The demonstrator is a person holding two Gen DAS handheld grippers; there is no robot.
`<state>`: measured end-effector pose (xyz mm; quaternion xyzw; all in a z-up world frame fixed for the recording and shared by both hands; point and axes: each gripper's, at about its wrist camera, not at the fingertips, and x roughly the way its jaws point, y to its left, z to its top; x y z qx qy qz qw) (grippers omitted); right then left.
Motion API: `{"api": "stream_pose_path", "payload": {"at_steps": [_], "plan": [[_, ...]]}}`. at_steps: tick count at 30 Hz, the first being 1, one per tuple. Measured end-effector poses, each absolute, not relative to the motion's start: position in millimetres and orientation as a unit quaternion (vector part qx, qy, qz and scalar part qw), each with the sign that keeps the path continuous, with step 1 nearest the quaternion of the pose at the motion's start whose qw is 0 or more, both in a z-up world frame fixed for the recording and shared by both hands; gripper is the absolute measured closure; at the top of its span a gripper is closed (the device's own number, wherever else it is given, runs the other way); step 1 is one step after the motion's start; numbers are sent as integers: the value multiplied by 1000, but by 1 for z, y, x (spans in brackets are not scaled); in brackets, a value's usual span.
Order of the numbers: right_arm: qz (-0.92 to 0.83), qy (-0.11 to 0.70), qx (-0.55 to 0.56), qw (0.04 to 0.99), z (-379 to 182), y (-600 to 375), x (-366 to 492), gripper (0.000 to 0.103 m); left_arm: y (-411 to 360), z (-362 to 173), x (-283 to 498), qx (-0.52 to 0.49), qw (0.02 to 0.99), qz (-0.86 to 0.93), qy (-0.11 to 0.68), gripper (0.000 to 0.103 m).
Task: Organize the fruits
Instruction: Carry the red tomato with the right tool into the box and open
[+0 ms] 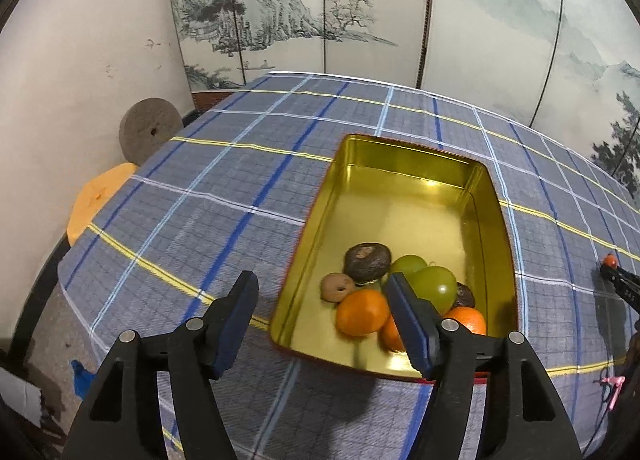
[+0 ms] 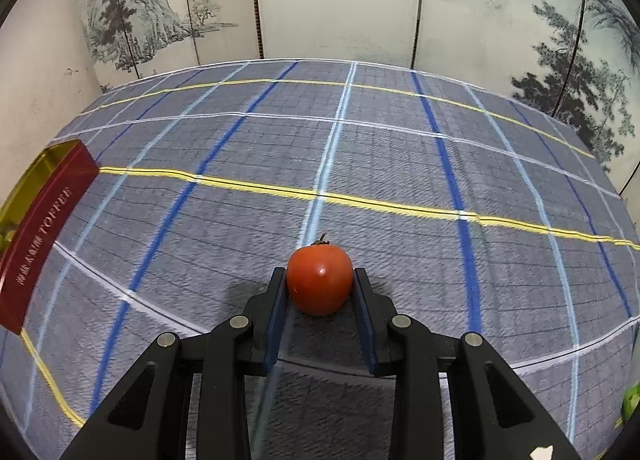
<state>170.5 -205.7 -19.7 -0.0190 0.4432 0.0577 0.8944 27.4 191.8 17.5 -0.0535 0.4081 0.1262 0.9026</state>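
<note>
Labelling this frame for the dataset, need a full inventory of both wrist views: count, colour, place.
tin: 1, gold inside, red outside, on the tablecloth
oranges: 3, orange, near end of the tin
green fruits: 2, green, in the tin by the oranges
dark fruits: 2, dark brown, in the tin
small brown fruit: 1, tan, in the tin
red fruit: 1, red with stem, on the tablecloth
tablecloth: 1, blue-grey plaid, over the table
folding screen: 1, pale landscape painting, behind the table
left hand-held gripper: 1, black, blue pads, open, empty
right hand-held gripper: 1, black, shut on the red fruit
</note>
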Motion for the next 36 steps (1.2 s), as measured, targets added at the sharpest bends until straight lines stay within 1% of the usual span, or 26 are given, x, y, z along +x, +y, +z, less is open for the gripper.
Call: {"api": "stream_pose_path", "payload": {"at_steps": [7,14,17,26,36], "plan": [[118,421,-24,899,12,-159,162,74,202,19,16,-65,905,133,400,32],[223,401,-47,887,43,-71,145,74,208,17,8,-65,903,148,398,31],[265,399,-54,876,48,-33,137,74,216,16,5,-69,901,162,396,29],[322,409,-92,849,38,51,128,74,240,9,-5,-90,892,184,402,28],[314,428,-113,840,15,83,139,73,251,2,-12,-98,887,187,411,28]]}}
